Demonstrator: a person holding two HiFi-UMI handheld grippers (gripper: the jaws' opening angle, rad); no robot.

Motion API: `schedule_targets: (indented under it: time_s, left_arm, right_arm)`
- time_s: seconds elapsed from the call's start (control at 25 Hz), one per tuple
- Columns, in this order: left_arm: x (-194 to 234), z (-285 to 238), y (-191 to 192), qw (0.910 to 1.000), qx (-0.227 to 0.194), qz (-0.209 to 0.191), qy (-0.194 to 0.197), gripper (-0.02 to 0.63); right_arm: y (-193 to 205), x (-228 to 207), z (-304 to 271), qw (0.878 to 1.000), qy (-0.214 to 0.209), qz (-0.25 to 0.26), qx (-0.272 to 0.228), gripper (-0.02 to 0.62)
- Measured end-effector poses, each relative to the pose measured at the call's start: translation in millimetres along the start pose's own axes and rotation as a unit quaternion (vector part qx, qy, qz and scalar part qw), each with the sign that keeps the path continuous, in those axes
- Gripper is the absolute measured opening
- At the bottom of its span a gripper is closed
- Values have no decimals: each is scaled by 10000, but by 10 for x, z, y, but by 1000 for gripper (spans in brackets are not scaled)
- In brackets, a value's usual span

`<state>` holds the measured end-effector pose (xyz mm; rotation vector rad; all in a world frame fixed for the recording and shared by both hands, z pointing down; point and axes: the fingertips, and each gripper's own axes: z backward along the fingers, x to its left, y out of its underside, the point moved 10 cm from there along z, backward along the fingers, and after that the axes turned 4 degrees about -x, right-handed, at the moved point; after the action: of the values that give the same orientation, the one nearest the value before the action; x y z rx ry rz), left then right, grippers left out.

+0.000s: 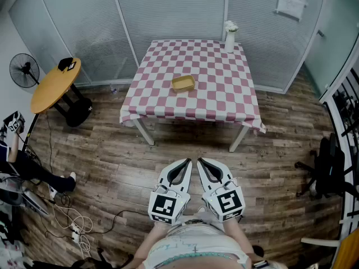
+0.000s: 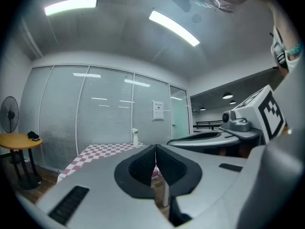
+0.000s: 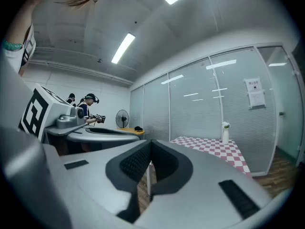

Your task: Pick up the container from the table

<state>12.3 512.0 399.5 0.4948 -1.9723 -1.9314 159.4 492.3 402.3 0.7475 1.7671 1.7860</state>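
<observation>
- Head view shows the container [image 1: 183, 83], a shallow tan tray, lying near the middle of the checked table [image 1: 224, 97] in the upper centre of the frame. It is well apart from the white vase [image 1: 229, 38] at the table's top right corner.
- Both tools sit at the bottom centre, well short of the table, with bare wood floor between. The step in hand looks like the approach.
- The left gripper [image 1: 184, 164] has its pads pressed together with nothing between them, as the left gripper view confirms [image 2: 155, 162].
- The right gripper [image 1: 202, 162] is likewise closed and empty [image 3: 150, 162].
- Neither gripper view shows the tray itself, only the table's edge, so aiming should go by the head view until closer.
- Best to walk straight up the frame to the table's near edge. The cables [image 1: 78, 228] at lower left and the chair [image 1: 328, 172] at right lie off that line.
- Spread the jaws of one gripper before reaching over the cloth, not at the tray.
- A low, thin-walled tray probably suits a pinch on its near rim, one pad inside and one outside, with the tool kept level.
- Close gently, since the wall may flex, and lift straight so the cloth is not dragged.
</observation>
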Motion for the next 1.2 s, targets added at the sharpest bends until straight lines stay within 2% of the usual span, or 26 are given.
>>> schedule_targets:
  time_s: [0.28, 0.6, 0.8, 1.2]
  left_arm:
    - [-77, -3, -2, 10000, -16, 32, -34, 15]
    - [-245, -50, 71, 9999, 78, 142, 3, 15]
    - [-344, -76, 189, 9996, 127, 212, -143, 15]
    - [-125, -269, 197, 9996, 113, 239, -139, 15]
  right_arm:
    - [12, -43, 85, 9999, -57, -30, -150, -8]
    - [82, -123, 201, 9995, -243, -206, -10, -8]
    - [146, -174, 267, 9995, -267, -62, 175, -8]
    - [155, -309, -2, 9996, -274, 30, 103, -8]
